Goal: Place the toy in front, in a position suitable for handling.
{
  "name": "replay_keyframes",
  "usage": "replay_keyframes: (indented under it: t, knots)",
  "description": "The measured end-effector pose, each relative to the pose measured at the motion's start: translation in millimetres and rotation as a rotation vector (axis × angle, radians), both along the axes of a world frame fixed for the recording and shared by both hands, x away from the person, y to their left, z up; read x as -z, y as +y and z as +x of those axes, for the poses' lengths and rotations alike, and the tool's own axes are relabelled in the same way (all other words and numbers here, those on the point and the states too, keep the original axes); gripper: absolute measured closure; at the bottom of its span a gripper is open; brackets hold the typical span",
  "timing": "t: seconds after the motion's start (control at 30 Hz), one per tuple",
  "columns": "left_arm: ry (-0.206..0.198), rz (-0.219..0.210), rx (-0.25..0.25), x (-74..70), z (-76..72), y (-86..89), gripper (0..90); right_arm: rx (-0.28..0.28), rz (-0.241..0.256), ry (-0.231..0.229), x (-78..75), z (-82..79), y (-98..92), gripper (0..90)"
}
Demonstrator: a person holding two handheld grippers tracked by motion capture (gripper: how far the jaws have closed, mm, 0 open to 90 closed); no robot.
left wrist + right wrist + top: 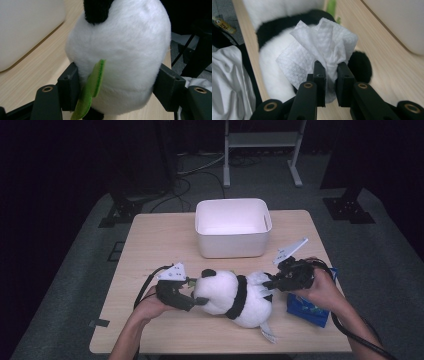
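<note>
Our right gripper (328, 75) has its jaws nearly closed on a crumpled white wipe (322, 42), pinching only its lower bunched end, while the rest fans out loose against the panda plush (232, 297). Our left gripper (117, 85) is spread wide, its jaws pressed on either side of the panda's white head, with a green felt leaf (92, 85) caught by the near jaw.

In the high view the plush lies on the wooden table (150, 240), head toward nine o'clock and body toward three o'clock. The white bin (233, 227) sits at twelve o'clock of it, and a blue packet (305, 310) lies at four o'clock under our right hand.

We judge the wipe the weak point: held by so little, it could pull free if we drag it hard across the fur. The soft head may squirm out of our left jaws if we push sideways, spinning the toy. The leaf might also tear or fold. A wide right-hand sweep could nudge the packet off the table edge.
</note>
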State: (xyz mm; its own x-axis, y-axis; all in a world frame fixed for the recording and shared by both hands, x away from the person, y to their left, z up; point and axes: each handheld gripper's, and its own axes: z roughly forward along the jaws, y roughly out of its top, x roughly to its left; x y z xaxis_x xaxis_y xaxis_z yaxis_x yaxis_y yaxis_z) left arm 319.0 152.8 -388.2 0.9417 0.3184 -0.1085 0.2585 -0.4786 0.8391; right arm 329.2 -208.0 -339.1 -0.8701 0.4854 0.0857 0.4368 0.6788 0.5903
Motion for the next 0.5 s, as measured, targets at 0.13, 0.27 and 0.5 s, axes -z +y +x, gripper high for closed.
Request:
replay_keyframes:
  t: [0.13,0.27,0.5]
  knots:
    - [0.0,0.001,0.001,-0.4,-0.2,-0.7,30.5,0.043,0.009,0.031,9.6,6.9,-15.8,79.2]
    - [-0.006,0.002,0.001,-2.1,-0.8,-2.2,30.6,0.037,0.018,0.025,7.7,5.7,-14.6,79.2]
    - [-0.013,0.002,0.007,-4.3,-2.1,-3.8,30.5,-0.02,0.031,0.01,-7.1,4.2,8.8,78.8]
